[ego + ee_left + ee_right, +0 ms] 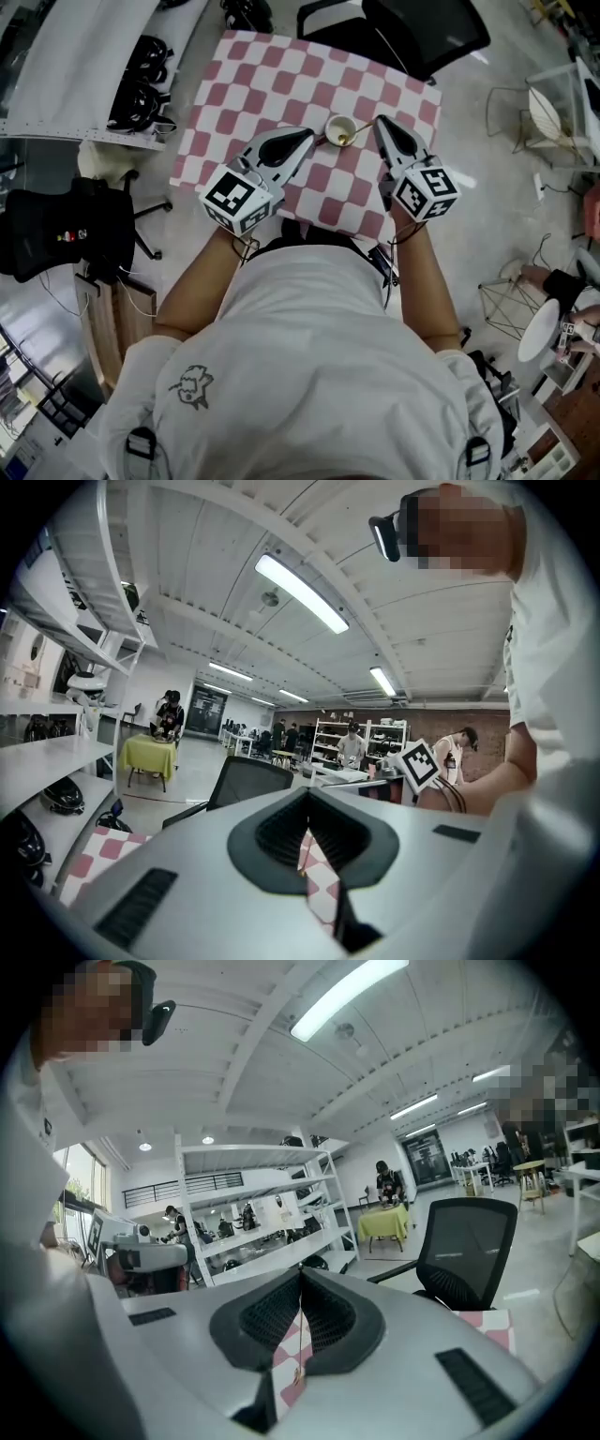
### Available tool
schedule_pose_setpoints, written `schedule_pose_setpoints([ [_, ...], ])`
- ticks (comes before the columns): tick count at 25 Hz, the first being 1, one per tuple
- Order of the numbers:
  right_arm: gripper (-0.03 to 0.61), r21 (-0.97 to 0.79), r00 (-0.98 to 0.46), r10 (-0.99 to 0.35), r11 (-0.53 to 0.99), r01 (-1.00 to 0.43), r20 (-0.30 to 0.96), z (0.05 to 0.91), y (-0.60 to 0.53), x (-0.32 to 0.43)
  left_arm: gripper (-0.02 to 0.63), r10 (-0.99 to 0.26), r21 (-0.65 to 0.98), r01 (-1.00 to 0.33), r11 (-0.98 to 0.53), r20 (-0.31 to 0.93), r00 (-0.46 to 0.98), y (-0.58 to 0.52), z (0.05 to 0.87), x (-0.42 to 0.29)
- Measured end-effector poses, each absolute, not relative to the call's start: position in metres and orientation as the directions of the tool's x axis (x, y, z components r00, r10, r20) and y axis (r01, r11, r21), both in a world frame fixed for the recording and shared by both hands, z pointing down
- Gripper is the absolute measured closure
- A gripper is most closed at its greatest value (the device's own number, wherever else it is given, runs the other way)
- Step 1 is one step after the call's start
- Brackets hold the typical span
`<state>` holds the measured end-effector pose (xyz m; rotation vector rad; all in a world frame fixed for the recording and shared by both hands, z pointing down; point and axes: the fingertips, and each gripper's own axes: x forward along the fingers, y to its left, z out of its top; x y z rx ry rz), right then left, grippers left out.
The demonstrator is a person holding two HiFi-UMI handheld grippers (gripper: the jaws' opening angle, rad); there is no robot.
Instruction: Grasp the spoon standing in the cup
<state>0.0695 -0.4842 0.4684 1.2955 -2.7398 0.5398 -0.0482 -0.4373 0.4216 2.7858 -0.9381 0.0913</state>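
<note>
A small pale cup (pixel 339 130) stands on the pink-and-white checked tablecloth (pixel 272 84), near the table's front edge. A thin golden spoon (pixel 357 129) stands in it, with its handle leaning to the right. My left gripper (pixel 310 134) lies just left of the cup, its tip pointing at it and its jaws shut on nothing. My right gripper (pixel 379 120) sits just right of the cup near the spoon handle, also shut and empty. Neither gripper view shows the cup or spoon. Only a sliver of checked cloth (pixel 319 878) appears between the closed jaws.
A black office chair (pixel 412 28) stands at the table's far side. A white shelf (pixel 84 66) with dark gear runs along the left, with another black chair (pixel 56 234) below it. Wire-frame stands (pixel 511 309) are on the floor at the right.
</note>
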Motion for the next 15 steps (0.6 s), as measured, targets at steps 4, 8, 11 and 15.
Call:
schedule_pose_setpoints([
  [4,0.545,-0.264,-0.64,-0.748,0.59,-0.763,0.179,0.444,-0.456,0.057,0.6,-0.611,0.174,-0.62,-0.765,0.108,0.784,-0.419,0.408,-0.066],
  [8,0.545,-0.243,-0.637,-0.755,0.595,-0.766,0.157,0.425,-0.434,0.046,0.6,-0.603,0.172,-0.606,-0.777,0.074,0.794,-0.4,0.396,-0.075],
  [11,0.545,-0.222,-0.63,-0.764,0.597,-0.771,0.136,0.411,-0.425,0.038,0.6,-0.588,0.161,-0.588,-0.793,0.05,0.807,-0.392,0.386,-0.078],
  [15,0.545,-0.213,-0.621,-0.773,0.591,-0.778,0.129,0.403,-0.407,0.03,0.6,-0.575,0.157,-0.573,-0.804,0.036,0.817,-0.38,0.38,-0.084],
])
